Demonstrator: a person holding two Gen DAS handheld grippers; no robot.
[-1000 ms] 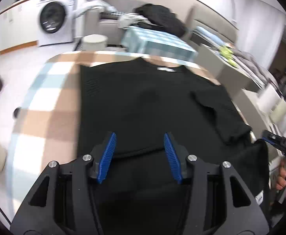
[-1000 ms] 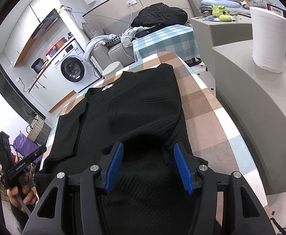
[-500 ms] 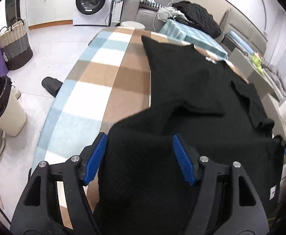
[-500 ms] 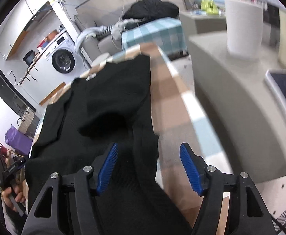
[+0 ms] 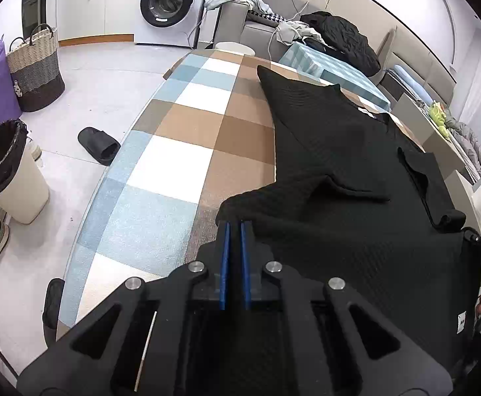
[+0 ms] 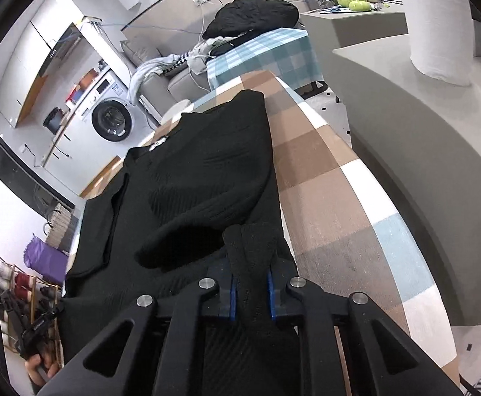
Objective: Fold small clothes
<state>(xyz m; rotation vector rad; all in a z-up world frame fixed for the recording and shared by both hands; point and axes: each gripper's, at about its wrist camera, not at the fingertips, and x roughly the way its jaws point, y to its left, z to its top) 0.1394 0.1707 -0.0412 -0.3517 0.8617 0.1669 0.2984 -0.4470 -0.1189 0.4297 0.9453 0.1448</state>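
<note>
A black knitted sweater lies flat on the checked table, collar at the far end and one sleeve folded across its body. My left gripper sits at the near left hem corner. Its jaws are closing, the blue pads almost touching, with the hem edge pinched at their tips. In the right wrist view the sweater runs along the table. My right gripper is at the near right hem corner. Its jaws are closing, and a bunch of black fabric is squeezed between the pads.
Left of the table stand a bin, a black slipper, a woven basket and a washing machine. A grey counter with a paper roll runs close along the right. Beyond the table is another with dark clothes.
Both grippers went from wide open over the hem to closed on it. The left one first swung out to the left hem corner; the right one sank onto the right corner.
</note>
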